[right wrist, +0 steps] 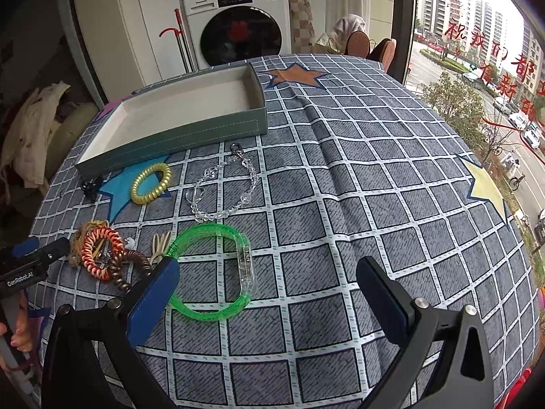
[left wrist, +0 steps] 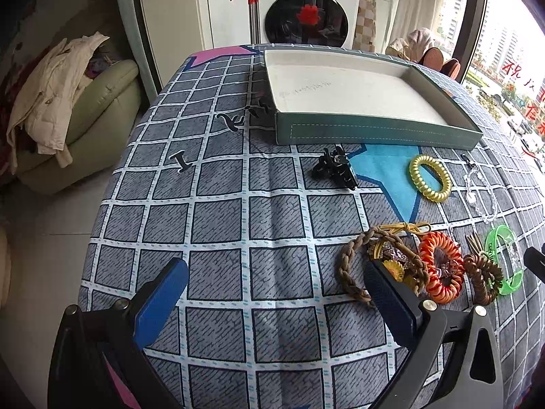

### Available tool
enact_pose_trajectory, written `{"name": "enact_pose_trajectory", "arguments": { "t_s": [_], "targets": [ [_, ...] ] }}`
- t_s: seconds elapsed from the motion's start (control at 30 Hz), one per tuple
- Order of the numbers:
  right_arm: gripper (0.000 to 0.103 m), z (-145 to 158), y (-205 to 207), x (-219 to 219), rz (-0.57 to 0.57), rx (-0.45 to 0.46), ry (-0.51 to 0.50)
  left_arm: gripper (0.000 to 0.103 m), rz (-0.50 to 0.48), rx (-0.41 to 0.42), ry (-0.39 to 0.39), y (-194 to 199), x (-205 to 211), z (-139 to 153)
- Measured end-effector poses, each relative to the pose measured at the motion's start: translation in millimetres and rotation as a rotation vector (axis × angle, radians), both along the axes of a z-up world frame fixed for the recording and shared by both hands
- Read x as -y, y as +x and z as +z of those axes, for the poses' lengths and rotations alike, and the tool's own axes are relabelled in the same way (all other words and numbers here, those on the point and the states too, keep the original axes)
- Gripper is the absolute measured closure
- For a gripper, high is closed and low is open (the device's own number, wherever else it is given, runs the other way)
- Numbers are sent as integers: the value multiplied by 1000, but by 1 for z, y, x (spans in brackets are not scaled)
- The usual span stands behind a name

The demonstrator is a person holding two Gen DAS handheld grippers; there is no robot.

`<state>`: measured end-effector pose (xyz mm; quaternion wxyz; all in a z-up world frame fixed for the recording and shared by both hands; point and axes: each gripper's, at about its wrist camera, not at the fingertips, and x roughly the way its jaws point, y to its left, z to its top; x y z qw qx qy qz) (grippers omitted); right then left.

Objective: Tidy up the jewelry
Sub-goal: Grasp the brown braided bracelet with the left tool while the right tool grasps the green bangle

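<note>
An empty teal tray point(left wrist: 374, 129) with a white lining stands at the far side of the table; it also shows in the right wrist view point(right wrist: 177, 138). In front of it lie a black claw clip point(left wrist: 335, 167), a yellow coil tie point(left wrist: 430, 178) point(right wrist: 151, 183) and a clear bead bracelet point(right wrist: 223, 189). A pile holds a brown braided band point(left wrist: 354, 262), an orange coil tie point(left wrist: 441, 267) point(right wrist: 102, 250) and a brown coil tie point(left wrist: 482, 277). A green bangle point(right wrist: 213, 269) lies nearest. My left gripper point(left wrist: 276, 293) is open, left of the pile. My right gripper point(right wrist: 269, 289) is open, over the bangle's near side.
The table has a grey checked cloth point(left wrist: 218, 218) with coloured stars. A washing machine point(left wrist: 306, 10) stands behind it, a sofa point(left wrist: 85, 126) with clothes to the left, and a window point(right wrist: 477, 68) to the right. The left gripper's body point(right wrist: 30, 262) shows at the left edge.
</note>
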<state>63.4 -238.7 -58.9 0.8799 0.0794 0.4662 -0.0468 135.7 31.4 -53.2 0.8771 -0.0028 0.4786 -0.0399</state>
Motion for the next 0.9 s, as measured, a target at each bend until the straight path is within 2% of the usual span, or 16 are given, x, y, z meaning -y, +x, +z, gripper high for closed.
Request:
{"name": "enact_pose_trajectory", "arguments": {
  "t_s": [0.1,0.2,0.23,0.27,0.33,0.37,0.4,0.43,0.47,0.5,0.53,0.57,0.6,0.63,0.77,0.9],
  "targets": [
    [3,-7,5,-4,17,-27,-12,0,-12,-28,20,5,4,-7],
    [10,-12,9,-11,42,-47,-42,0,-15,-13,34,4,7,-7],
    [13,-13,10,-14,49,-57,-49,0,-22,-7,41,4,9,-6],
    [22,-15,11,-16,57,-67,-51,0,-33,-1,37,3,11,-5],
    [27,-16,11,-21,65,-71,-79,4,-55,5,38,3,17,-2],
    [31,-16,11,-22,72,-69,-73,15,-77,13,37,2,21,-1],
    [35,-15,12,-23,75,-71,-72,22,-104,19,31,0,25,1],
    [37,-14,11,-24,80,-72,-74,34,-123,21,29,-2,28,2],
    [44,-14,11,-25,88,-73,-74,49,-152,25,25,-4,32,3],
    [52,-13,11,-26,94,-73,-75,57,-182,27,17,-6,35,4],
    [57,-12,11,-27,100,-73,-74,72,-200,29,22,-8,39,5],
    [68,-11,12,-28,104,-73,-74,77,-215,31,33,-10,42,5],
    [84,-12,12,-28,108,-73,-72,77,-222,31,39,-10,43,6],
    [91,-11,11,-28,105,-75,-69,77,-228,26,26,-10,43,7],
    [92,-6,6,-20,91,-52,-8,77,-220,10,-77,-11,32,16],
    [92,7,8,-12,87,-16,40,77,-223,31,-127,-12,19,34]
  ]
}}
